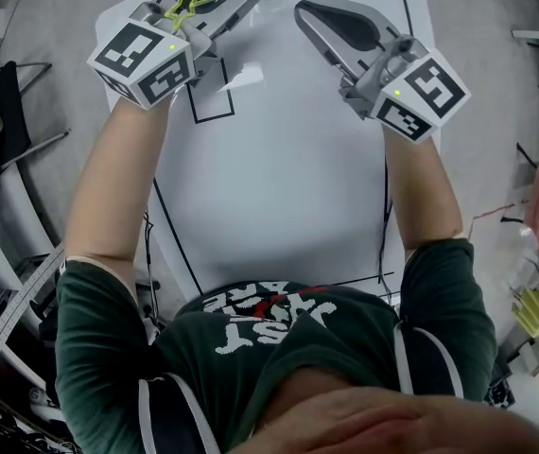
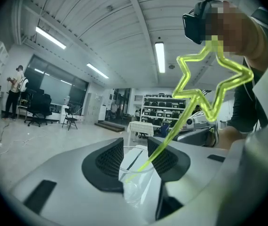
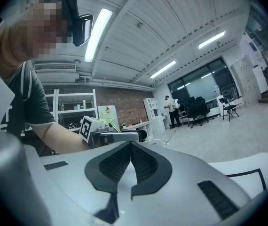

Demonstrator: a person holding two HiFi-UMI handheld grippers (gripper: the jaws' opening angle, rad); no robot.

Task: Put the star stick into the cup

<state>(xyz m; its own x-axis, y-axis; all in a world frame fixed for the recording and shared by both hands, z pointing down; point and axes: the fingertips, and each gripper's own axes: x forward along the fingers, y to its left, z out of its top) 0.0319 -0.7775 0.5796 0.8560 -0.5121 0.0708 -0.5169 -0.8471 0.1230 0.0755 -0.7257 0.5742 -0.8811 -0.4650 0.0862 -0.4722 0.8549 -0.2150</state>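
My left tool (image 2: pixel 135 145) has its jaws apart on either side of the clear cup (image 2: pixel 134 182), low in the frame's centre. The star stick (image 2: pixel 169 128) leans in that cup, its star at the upper right. I judge this the release; next I back away without tipping the cup. My right tool (image 3: pixel 130 147) is closed and empty. One stick, one cup, two tools, one desk (image 1: pixel 279 178).

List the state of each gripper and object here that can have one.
left gripper: open, pads pressing on nothing.
right gripper: shut, empty.
star stick: lower end in the cup, leaning, star end up.
cup: upright, seen in the gap between the left gripper's jaws, holding the stick.
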